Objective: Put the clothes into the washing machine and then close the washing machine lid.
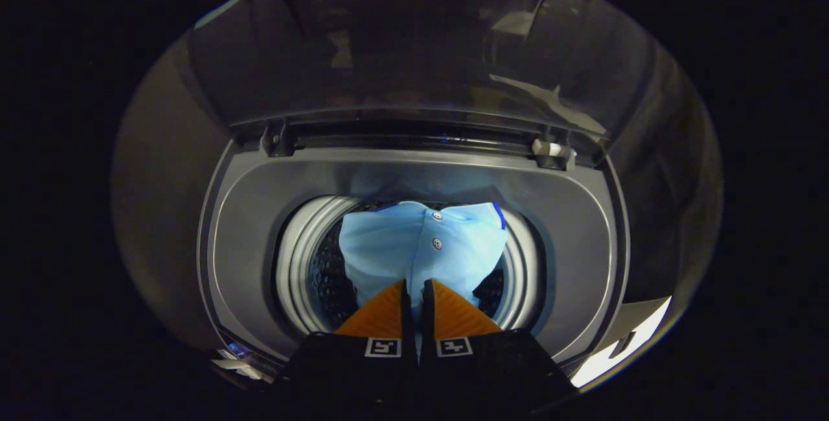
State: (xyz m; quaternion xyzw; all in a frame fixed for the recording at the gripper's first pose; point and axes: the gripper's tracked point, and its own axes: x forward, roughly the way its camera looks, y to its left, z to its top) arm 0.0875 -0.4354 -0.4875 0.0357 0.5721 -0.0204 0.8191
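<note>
The gripper [414,284] pinched a blue shirt [418,246] over the washer's drum [301,259]; the lid [401,52] stood open behind.

Gripper [414,286] sits low at the centre of the frame, fingers pinched close together on a fold of the light blue shirt [421,243]. The shirt hangs in the middle of the picture, its two buttons facing up, over the mouth of the drum [304,265]. Around it runs the washing machine [259,214] grey top. Across the upper frame, the dark lid [401,45] stands raised.
</note>
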